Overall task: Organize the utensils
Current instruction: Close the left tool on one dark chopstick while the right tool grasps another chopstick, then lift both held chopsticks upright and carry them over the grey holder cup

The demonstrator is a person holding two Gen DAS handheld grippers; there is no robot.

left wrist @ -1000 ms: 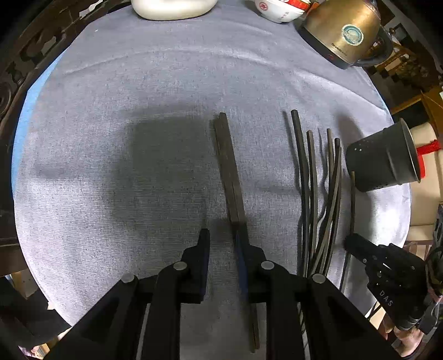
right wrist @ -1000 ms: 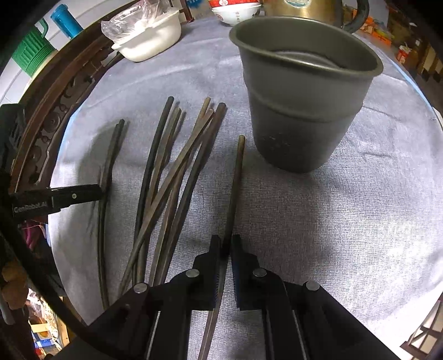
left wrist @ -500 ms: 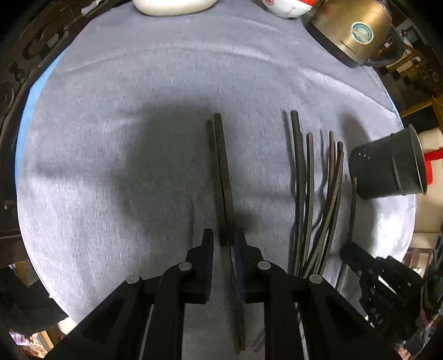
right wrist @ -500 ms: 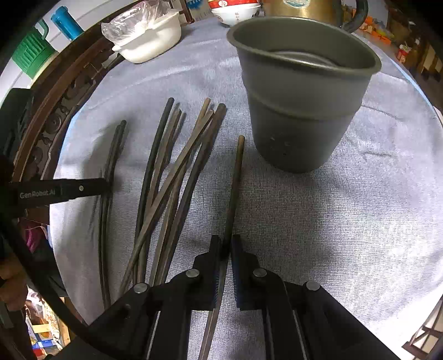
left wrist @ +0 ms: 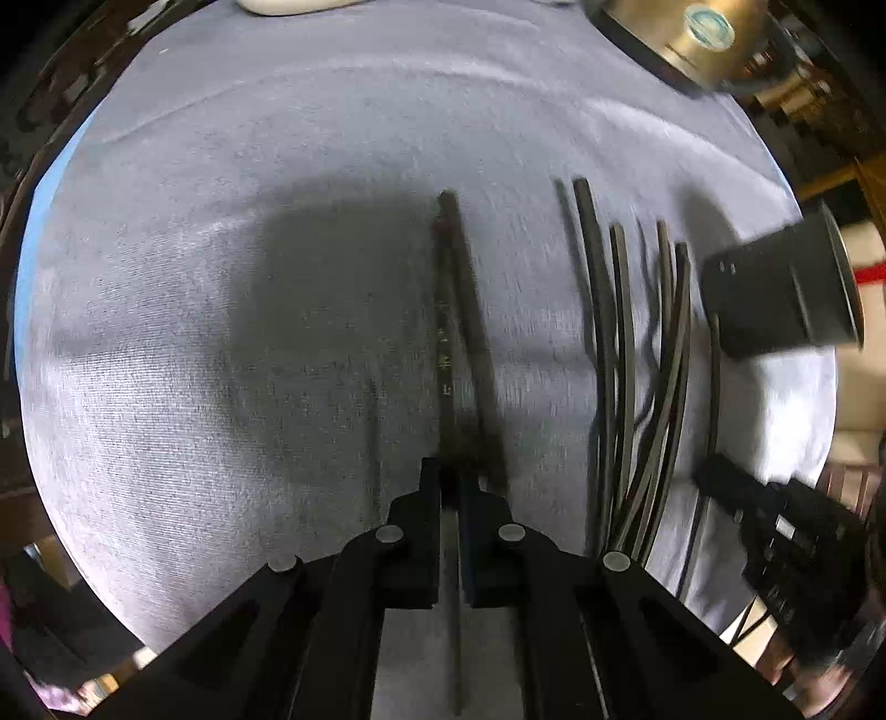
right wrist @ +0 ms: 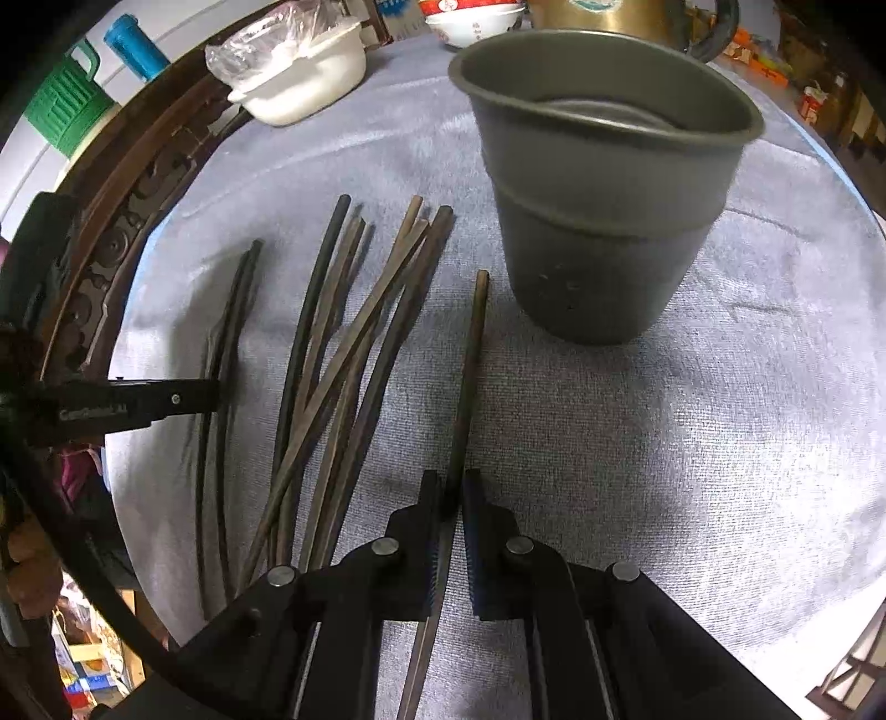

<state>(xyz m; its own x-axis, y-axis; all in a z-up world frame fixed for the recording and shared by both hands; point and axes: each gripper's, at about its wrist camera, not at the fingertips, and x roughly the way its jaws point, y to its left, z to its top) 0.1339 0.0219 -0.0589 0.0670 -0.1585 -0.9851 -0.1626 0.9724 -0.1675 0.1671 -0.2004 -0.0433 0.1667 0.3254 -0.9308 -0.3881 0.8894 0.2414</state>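
My left gripper (left wrist: 451, 487) is shut on a dark chopstick (left wrist: 446, 310) and holds it just above the grey cloth; its shadow lies beside it. My right gripper (right wrist: 453, 487) is shut on another dark chopstick (right wrist: 470, 354) that points at the grey metal cup (right wrist: 603, 221). Several more dark chopsticks (right wrist: 343, 360) lie in a loose bundle on the cloth between the grippers; they also show in the left wrist view (left wrist: 637, 360). The cup (left wrist: 775, 299) stands at the right in the left wrist view. The left gripper (right wrist: 166, 399) shows at the left of the right wrist view.
A brass kettle (left wrist: 698, 39) stands at the far right of the round table. A white lidded dish (right wrist: 299, 83) and a red-and-white bowl (right wrist: 470, 19) stand at the far edge. The carved wooden table rim (right wrist: 127, 221) runs along the left.
My left gripper has closed from open onto the chopstick and lifted it slightly off the cloth. My right gripper stays shut on its chopstick, barely moved.
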